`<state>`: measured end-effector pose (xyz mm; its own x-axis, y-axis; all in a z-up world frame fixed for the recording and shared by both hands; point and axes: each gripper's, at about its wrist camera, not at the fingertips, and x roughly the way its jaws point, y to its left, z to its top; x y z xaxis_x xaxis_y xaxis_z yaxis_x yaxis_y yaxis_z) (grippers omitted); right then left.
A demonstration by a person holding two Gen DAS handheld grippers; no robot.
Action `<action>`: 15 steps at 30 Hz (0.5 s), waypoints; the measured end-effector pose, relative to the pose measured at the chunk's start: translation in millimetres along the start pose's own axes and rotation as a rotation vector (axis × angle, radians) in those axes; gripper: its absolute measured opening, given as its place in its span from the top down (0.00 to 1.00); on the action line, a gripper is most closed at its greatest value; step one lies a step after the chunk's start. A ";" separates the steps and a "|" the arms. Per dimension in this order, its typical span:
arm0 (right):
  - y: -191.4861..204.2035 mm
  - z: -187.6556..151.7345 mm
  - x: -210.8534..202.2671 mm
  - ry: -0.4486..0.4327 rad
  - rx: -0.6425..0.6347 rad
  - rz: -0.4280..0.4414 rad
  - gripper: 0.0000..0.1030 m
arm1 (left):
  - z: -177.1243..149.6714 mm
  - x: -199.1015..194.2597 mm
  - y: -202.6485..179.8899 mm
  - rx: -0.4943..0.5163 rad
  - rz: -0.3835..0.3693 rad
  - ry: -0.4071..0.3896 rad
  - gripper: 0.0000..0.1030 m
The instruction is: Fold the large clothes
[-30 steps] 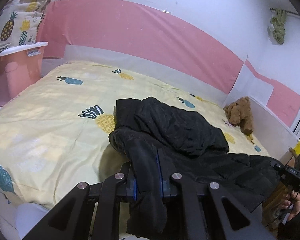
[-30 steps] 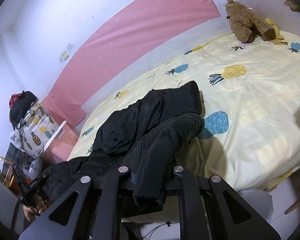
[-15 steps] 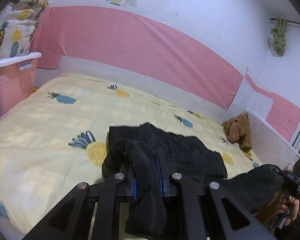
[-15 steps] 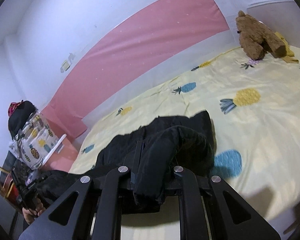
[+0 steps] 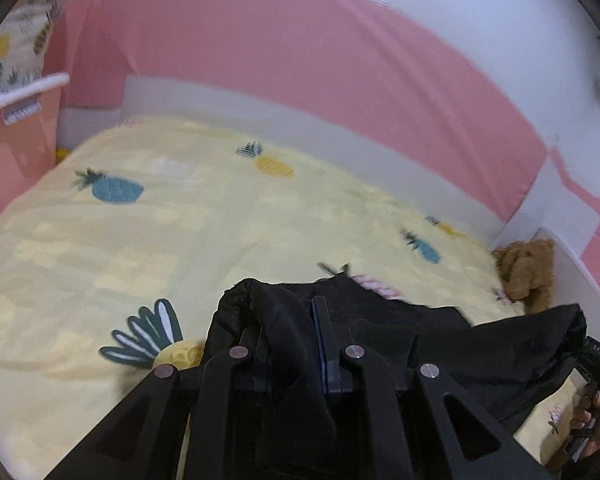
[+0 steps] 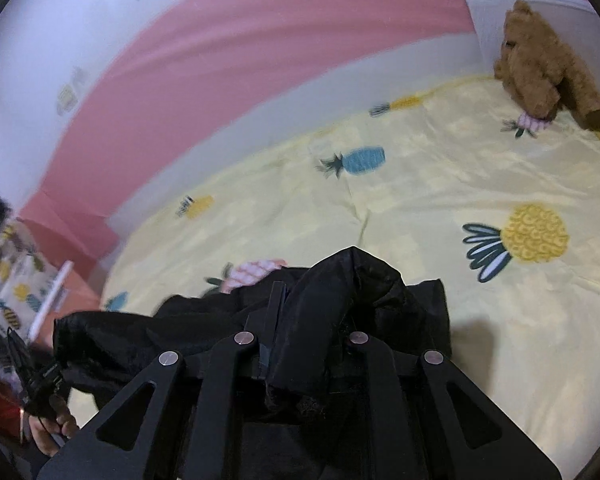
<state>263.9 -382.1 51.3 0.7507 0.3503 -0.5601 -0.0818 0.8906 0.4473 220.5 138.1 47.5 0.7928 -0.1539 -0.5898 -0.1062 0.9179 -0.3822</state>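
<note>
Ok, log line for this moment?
left gripper: shut on black jacket | right gripper: shut on black jacket | bed: teddy bear at corner

black jacket (image 5: 440, 344), bunched, over bed edge

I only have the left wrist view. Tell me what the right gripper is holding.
Observer: The right gripper is clamped on a bunched fold of the black jacket.
Operator: Give me the bear's pose.
Observer: The brown teddy bear slumps in the bed's far corner, against the wall.
Operator: Report what lies under that bear.
Observer: A pink pineapple print on the yellow sheet peeks out just below it.
</note>
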 end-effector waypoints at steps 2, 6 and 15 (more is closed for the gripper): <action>-8.2 0.1 32.4 0.047 0.010 -0.029 0.85 | -1.5 34.7 8.0 -0.016 0.017 0.052 0.85; -27.6 -9.3 76.7 0.104 0.058 -0.039 0.83 | -12.5 87.4 17.1 -0.024 0.044 0.115 0.82; -33.8 -2.2 54.1 0.068 0.109 0.100 0.49 | -5.5 82.1 16.7 -0.019 -0.010 0.091 0.73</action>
<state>305.8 -392.6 4.4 0.6961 0.4573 -0.5534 -0.0791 0.8150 0.5740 280.5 138.8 -11.2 0.7361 -0.1968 -0.6476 -0.1101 0.9092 -0.4015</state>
